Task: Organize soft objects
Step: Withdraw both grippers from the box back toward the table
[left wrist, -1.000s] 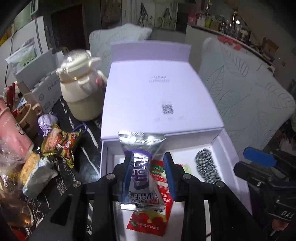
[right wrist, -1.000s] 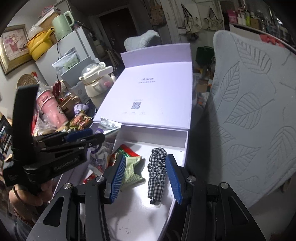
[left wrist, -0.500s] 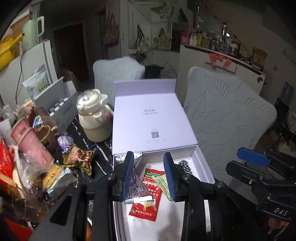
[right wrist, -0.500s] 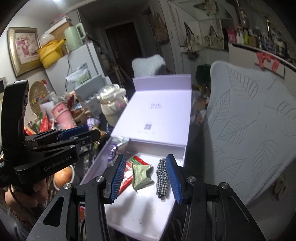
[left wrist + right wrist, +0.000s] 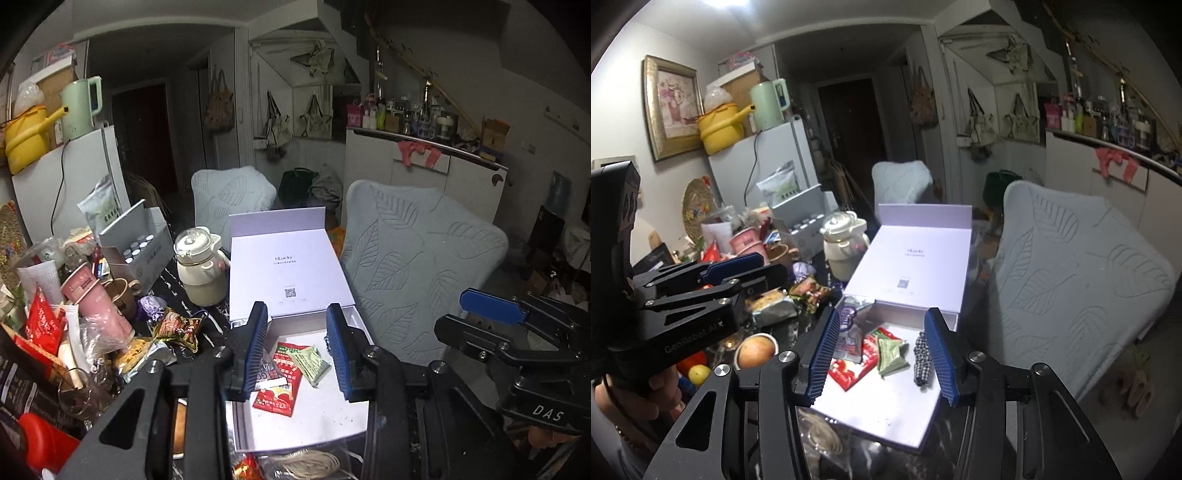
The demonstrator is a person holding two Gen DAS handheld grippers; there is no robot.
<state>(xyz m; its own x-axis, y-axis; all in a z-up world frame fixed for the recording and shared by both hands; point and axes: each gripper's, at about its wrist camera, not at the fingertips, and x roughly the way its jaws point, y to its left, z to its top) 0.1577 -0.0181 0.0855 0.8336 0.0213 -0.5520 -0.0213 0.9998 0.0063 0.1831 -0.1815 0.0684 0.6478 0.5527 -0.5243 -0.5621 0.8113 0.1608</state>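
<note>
An open lilac box (image 5: 325, 417) holds a purple-silver packet (image 5: 264, 369), a red packet (image 5: 282, 380) and a green packet (image 5: 310, 360). In the right wrist view a black-and-white checked scrunchie (image 5: 921, 356) lies beside them on the box floor (image 5: 886, 406). My left gripper (image 5: 296, 306) hangs above the box's near end, shut down to a narrow gap with nothing between its pads. My right gripper (image 5: 882, 312) hovers over the same box, its jaws opening, nothing between them. In the left wrist view the right finger hides most of the scrunchie.
The box lid (image 5: 288, 266) stands propped open at the back. A cream teapot (image 5: 199, 269), a pink cup (image 5: 99, 306) and loose snack packets (image 5: 177, 326) crowd the table on the left. A chair with a leaf-pattern cover (image 5: 421, 266) stands right of the box. A coil of string (image 5: 310, 461) lies in front.
Both grippers have risen and drawn back from the box. The purple-silver packet that stood between my left fingers now lies in the box by its left wall. The right jaws stand slightly wider.
</note>
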